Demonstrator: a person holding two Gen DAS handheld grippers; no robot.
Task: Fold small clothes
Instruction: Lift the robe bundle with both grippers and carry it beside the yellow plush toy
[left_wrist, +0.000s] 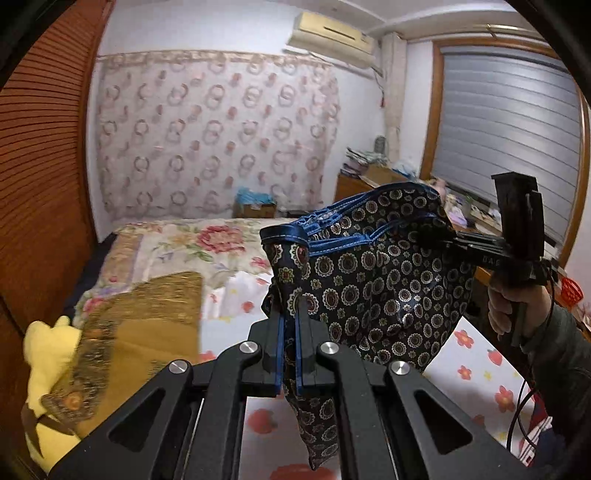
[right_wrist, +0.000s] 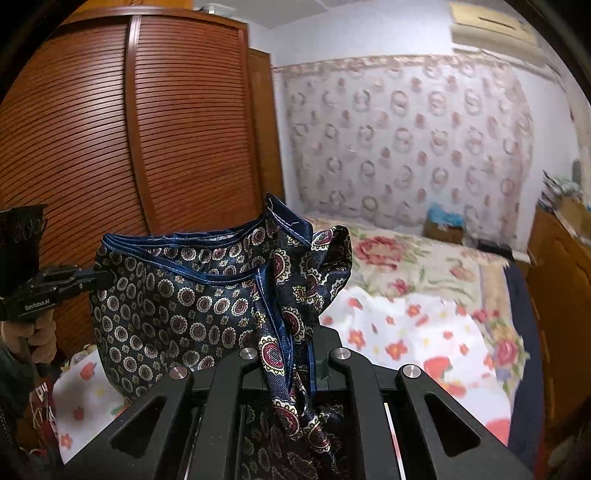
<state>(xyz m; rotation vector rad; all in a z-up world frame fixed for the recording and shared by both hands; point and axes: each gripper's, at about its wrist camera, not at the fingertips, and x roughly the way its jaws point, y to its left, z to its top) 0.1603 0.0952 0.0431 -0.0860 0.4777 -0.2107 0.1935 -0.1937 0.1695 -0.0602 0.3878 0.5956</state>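
A small dark-blue satin garment (left_wrist: 373, 280) with round medallion print and blue trim hangs in the air above the bed, stretched between both grippers. My left gripper (left_wrist: 293, 314) is shut on one end of its blue-edged band, with loose cloth trailing down between the fingers. In the same view the right gripper (left_wrist: 461, 238) pinches the other end, held by a hand at the right. From the right wrist view, my right gripper (right_wrist: 291, 339) is shut on bunched cloth of the garment (right_wrist: 184, 295), and the left gripper (right_wrist: 98, 275) grips the far-left end.
Below lies a bed with a white flowered sheet (left_wrist: 476, 354) and a floral quilt (left_wrist: 192, 243). A yellow plush toy (left_wrist: 48, 354) and a brown patterned cushion (left_wrist: 147, 317) sit at its left. A slatted wooden wardrobe (right_wrist: 129, 129) stands beside the bed; a cluttered wooden desk (left_wrist: 369, 177) stands under the window.
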